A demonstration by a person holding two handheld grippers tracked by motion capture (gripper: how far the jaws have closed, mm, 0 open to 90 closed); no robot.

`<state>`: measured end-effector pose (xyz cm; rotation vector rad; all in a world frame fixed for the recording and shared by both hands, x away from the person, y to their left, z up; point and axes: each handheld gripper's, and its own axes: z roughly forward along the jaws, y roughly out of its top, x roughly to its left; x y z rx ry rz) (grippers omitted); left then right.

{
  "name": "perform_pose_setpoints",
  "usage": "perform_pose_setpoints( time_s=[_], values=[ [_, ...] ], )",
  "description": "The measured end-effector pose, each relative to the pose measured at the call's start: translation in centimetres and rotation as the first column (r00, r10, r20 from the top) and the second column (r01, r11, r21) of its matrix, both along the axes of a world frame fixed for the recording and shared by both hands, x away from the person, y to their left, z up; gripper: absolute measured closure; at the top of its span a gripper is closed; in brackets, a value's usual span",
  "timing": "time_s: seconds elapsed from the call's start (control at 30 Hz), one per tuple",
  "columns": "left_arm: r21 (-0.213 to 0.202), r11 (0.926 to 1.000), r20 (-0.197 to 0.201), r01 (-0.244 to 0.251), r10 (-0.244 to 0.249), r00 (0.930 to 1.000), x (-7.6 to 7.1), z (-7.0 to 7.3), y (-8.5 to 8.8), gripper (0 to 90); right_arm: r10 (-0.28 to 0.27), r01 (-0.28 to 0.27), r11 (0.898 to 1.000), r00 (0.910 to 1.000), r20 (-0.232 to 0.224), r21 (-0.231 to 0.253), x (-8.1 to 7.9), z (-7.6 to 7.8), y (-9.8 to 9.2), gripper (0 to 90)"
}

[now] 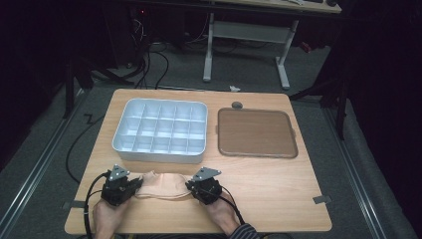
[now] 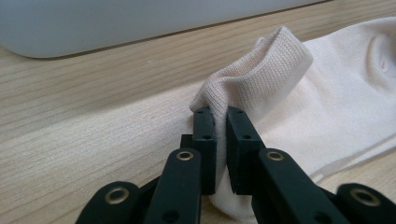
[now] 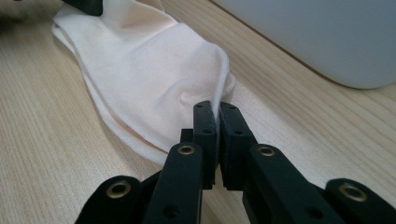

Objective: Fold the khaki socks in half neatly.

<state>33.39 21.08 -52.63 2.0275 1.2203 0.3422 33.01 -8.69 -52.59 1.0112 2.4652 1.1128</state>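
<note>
At the bottom of the high view, two hands came in over the near table edge, each holding one gripper. The left gripper (image 1: 130, 186) had its jaws clamped on the ribbed cuff end of the pale peach socks (image 1: 163, 185); in the left gripper view the fabric (image 2: 299, 93) stood pinched up into a fold between the pads. The right gripper (image 1: 193, 188) was clamped on the opposite end – a thin edge of cloth (image 3: 154, 88) ran up between its closed pads in the right gripper view. The layered edges there suggested two socks stacked flat, lying lower centre between the grippers, close to the front edge of the wooden table (image 1: 278, 194). Bare wood lay open to the lower right and along a strip just beyond the socks. Farther up stood one grey compartment tray (image 1: 160, 130) at centre left – fifteen cells, as far as could be counted – and one brown flat tray (image 1: 257, 132) beside it at centre right, a narrow gap between them.
</note>
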Motion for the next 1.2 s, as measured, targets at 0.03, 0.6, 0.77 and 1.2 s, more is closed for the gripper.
perform_pose_setpoints(
  time_s=[0.03, 0.6, 0.77, 1.2],
  values=[
    [-0.004, 1.0, 0.002, 0.001, -0.001, 1.0, 0.0, 0.0, 0.0, 84.2, -0.003, 0.003, 1.0, 1.0, 0.003, 0.001, 0.0, 0.1, -0.1, 86.9],
    [-0.094, 0.9943, 0.06, 0.052, -0.046, 0.9971, -0.4, 1.8, -2.5, 84.6, -0.05, 0.049, 0.999, 0.9977, 0.045, 0.014, -1.2, 1.3, -3.6, 87.0],
    [-0.096, 0.9919, 0.075, 0.083, -0.076, 0.9943, -0.4, 1.9, -4.4, 84.6, -0.072, 0.072, 0.997, 0.9961, 0.051, 0.006, -1.6, 1.2, -4.9, 87.0],
    [-0.12, 0.985, 0.077, 0.124, -0.115, 0.9903, -0.3, 1.5, -7.6, 84.6, -0.134, 0.133, 0.991, 0.9891, 0.062, 0.015, -2.4, 1.4, -8.4, 87.0]
  ],
)
